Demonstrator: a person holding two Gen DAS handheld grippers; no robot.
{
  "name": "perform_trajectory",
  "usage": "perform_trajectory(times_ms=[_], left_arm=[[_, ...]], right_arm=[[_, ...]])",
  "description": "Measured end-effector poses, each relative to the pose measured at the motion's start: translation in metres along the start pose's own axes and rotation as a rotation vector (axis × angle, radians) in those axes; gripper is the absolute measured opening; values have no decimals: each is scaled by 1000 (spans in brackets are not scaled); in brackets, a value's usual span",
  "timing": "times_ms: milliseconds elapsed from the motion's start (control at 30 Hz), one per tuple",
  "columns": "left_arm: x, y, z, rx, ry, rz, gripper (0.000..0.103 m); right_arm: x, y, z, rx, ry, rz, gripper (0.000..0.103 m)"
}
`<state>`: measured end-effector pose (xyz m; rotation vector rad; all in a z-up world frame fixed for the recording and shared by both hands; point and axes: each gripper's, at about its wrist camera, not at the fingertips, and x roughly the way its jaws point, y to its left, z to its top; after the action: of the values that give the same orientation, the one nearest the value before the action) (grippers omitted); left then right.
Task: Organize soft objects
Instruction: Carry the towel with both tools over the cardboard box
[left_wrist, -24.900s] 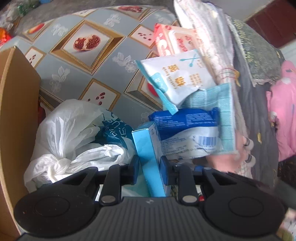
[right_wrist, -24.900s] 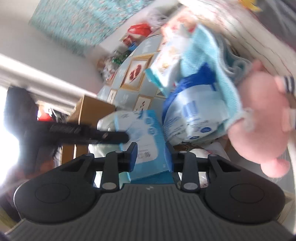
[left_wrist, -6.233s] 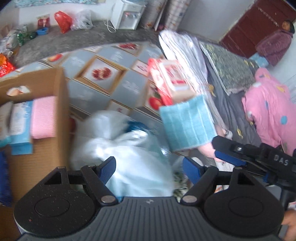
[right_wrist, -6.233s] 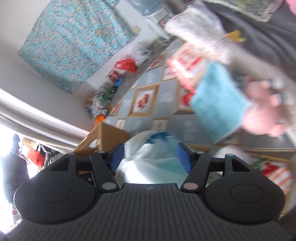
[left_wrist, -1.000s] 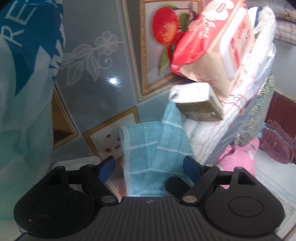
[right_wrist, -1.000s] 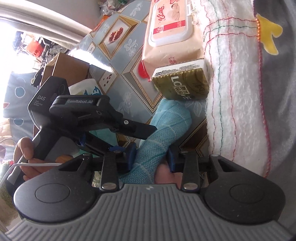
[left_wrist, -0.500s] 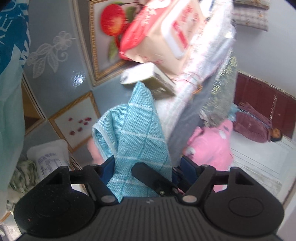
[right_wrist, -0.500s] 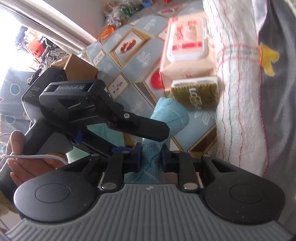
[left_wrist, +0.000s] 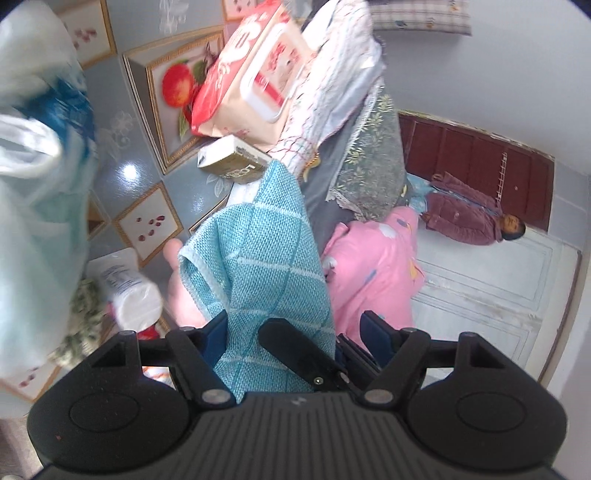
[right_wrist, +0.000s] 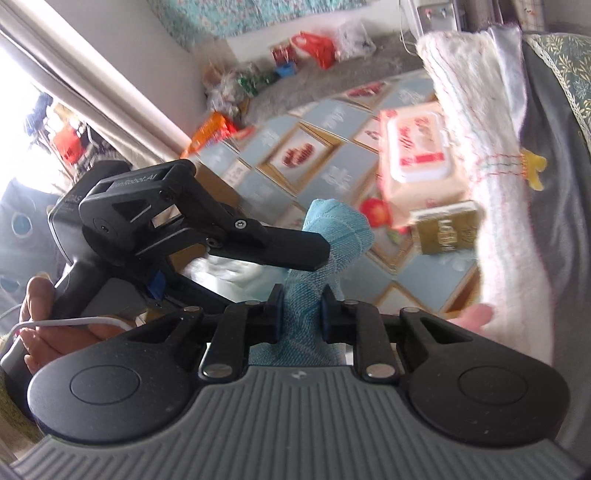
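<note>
A teal checked towel hangs bunched in the air, and my right gripper is shut on its lower part. My left gripper stands open around the same towel. Its left pad touches the cloth's edge and its right pad is apart from it. One black finger of the right gripper lies across the cloth between the left jaws. In the right wrist view one left finger reaches over to the towel. A pink plush toy shows just behind the cloth.
A red and pink wipes pack and a gold box lean on a rolled white blanket. A white plastic bag fills the left. A pink quilt lies to the right. A person in a purple jacket is by the far wall.
Both grippers have risen together with the towel, lifting it off the floor. The right jaws have closed tighter on the cloth. The left gripper's view has tipped up toward the far wall.
</note>
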<state>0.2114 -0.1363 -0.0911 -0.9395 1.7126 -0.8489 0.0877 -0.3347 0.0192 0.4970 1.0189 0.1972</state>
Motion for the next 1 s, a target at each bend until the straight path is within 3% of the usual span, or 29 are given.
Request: perform_trajectory(times_ms=[267,533,800,1000], left_arm=[[-115,-1,-20,57,-68,63,75],[-251,57,-17,-18,-238,207,75],[-321,133,29,-93,-320,341,74],[-337,153,62,-35,-352,482,73]], right_arm=[[19,103,-6,53,-43,126,17],[117,214,-14,128,46,308,17],[231,286,-19,140,121,287,17],[284,285,-23,231,108,233,17]])
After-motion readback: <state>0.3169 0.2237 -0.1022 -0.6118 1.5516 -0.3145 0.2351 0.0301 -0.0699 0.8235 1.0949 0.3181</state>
